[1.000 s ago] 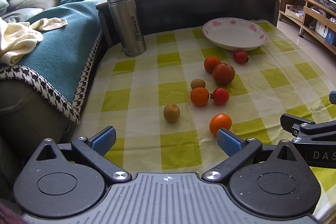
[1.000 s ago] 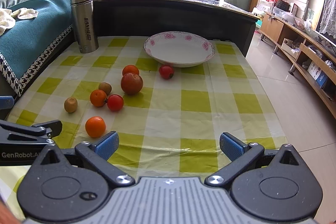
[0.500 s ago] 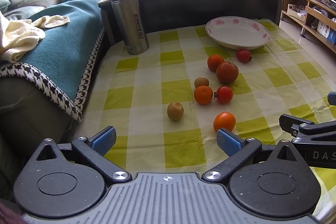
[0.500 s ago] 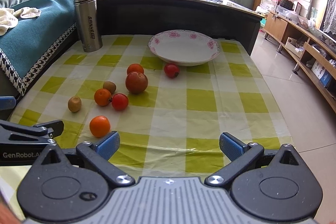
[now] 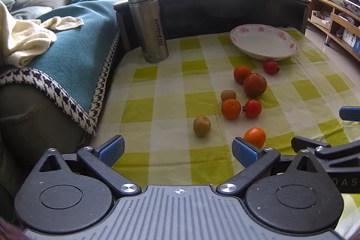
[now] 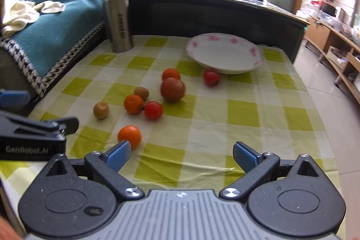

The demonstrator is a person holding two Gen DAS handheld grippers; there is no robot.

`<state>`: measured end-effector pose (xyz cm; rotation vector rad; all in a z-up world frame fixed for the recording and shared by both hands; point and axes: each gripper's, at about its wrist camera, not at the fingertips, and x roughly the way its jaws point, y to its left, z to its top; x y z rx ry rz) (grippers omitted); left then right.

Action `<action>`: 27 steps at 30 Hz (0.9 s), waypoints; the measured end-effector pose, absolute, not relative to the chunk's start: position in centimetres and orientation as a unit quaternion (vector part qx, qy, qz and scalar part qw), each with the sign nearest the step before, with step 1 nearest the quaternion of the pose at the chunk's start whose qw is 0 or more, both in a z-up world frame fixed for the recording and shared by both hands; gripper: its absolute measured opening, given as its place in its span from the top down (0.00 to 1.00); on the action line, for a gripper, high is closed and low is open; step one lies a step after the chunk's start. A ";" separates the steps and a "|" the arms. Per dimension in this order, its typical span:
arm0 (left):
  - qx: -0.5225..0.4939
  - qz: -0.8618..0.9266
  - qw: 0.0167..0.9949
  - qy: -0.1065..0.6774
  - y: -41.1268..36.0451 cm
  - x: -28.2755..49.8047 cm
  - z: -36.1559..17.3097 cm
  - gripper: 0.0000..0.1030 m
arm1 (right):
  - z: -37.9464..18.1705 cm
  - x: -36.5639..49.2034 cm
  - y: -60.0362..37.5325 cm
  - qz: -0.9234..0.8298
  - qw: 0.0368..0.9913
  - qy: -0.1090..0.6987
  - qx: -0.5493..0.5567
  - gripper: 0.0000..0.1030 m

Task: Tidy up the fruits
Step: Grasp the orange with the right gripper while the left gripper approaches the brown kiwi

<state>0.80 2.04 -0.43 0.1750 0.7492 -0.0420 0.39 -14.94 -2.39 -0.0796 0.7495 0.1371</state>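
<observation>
Both grippers are hanging low over the near edge of the worktop [image 5: 171,163], which is wearing a yellow and white checked cloth. Left gripper [image 5: 177,151] is standing wide open, with nothing between its blue fingers. Right gripper [image 6: 181,155] is standing wide open too, and it is holding nothing.

Going from left to right, with the big red apple [image 5: 254,85] as the marker: far left of the apple, a teal blanket [image 5: 74,42] is lying over a sofa, with a cream towel [image 5: 24,37] sitting on it. Left of the apple and farther back, a tall steel flask [image 5: 148,24] is standing upright on the cloth. Left of the apple and nearer the camera, a brown kiwi [image 5: 201,125] is sitting by itself. A smaller kiwi [image 5: 228,95] is lying just left of the apple. Right in front of that one, an orange [image 5: 230,108] is sitting beside a red tomato [image 5: 253,108], and the two are looking very close or touching. Another orange [image 5: 241,74] is peeking out just behind the apple. Nearest of all, one more orange [image 5: 255,137] is sitting just beside the left gripper's right finger, and in the right wrist view it is just beside the right gripper's left finger. Behind and right of the apple, a second tomato [image 5: 271,67] is lying just in front of a white plate [image 5: 238,35] with pink flowers on its rim. Nothing is lying in the plate.
</observation>
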 end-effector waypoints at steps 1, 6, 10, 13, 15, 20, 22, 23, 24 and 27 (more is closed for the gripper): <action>0.089 -0.019 0.927 0.364 2.1 0.9 -0.4 0.00 | -2.5 0.4 -14.7 0.075 0.927 0.366 -0.043 0.05; 0.107 -0.013 0.932 0.347 2.4 1.2 0.1 0.00 | -3.0 1.0 -13.3 0.119 0.921 0.366 -0.060 0.14; 0.100 -0.017 0.934 0.342 2.9 1.5 0.3 0.00 | -3.7 2.2 -12.1 0.145 0.916 0.367 -0.073 0.27; 0.091 -0.022 0.935 0.342 3.2 1.9 0.5 0.01 | -4.5 3.3 -11.6 0.160 0.910 0.375 -0.073 0.37; 0.087 -0.025 0.936 0.339 3.4 2.2 0.5 0.01 | -5.1 4.0 -11.1 0.170 0.907 0.377 -0.078 0.46; 0.094 -0.040 0.932 0.347 3.0 2.9 -0.1 0.07 | -6.9 5.3 -10.1 0.185 0.901 0.381 -0.092 0.59; 0.104 -0.046 0.929 0.351 2.6 3.4 -0.6 0.14 | -7.0 5.2 -10.1 0.193 0.902 0.374 -0.092 0.63; 0.106 -0.053 0.927 0.355 2.4 3.7 -0.8 0.17 | -7.0 5.2 -10.3 0.195 0.902 0.374 -0.093 0.63; 0.105 -0.060 0.925 0.360 2.3 3.9 -1.1 0.25 | -7.0 5.1 -10.4 0.197 0.902 0.374 -0.092 0.63; 0.102 -0.077 0.917 0.378 1.9 4.6 -1.9 0.34 | -6.9 4.7 -11.4 0.193 0.902 0.376 -0.085 0.63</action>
